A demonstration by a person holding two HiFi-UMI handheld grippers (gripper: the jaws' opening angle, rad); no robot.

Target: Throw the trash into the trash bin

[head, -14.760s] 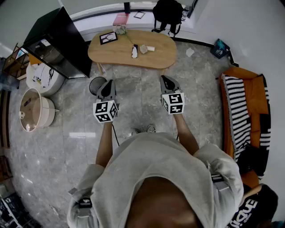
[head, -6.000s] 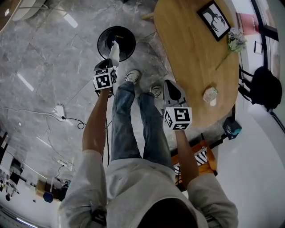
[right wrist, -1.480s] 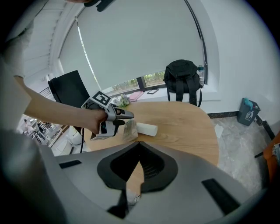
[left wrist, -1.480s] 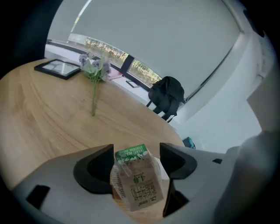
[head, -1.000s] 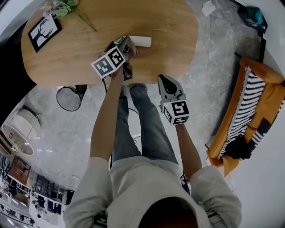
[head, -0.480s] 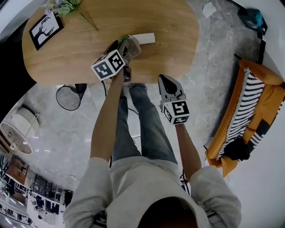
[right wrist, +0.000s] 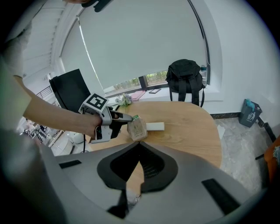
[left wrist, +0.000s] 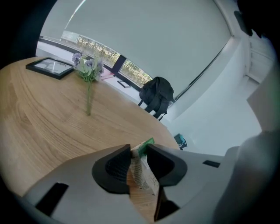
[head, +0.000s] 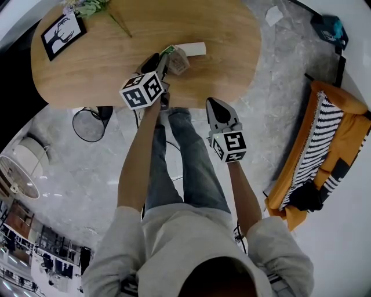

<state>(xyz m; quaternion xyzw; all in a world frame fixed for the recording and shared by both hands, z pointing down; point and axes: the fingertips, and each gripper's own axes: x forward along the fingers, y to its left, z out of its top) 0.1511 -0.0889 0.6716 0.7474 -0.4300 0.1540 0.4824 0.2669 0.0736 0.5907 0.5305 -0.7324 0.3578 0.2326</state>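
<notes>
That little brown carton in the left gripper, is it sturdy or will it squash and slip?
The carton looks creased and dented, so it is probably soft, empty and light. The left gripper, whose jaws have just been closing, pinches it near its green end, so it may well crumple further. Its paper skin likely grips rather than slips.

Most of carton (left wrist: 141, 173) hidden between pads of my left gripper (left wrist: 138, 149); only green corner and crumpled side show; print too small to read; head view: flowers (head: 87, 7) cut by top edge; sofa (head: 348, 125) cut by right edge; inside of bin (head: 88, 124) too dark to tell; right gripper view: end of white strip (right wrist: 155, 126) behind carton
</notes>
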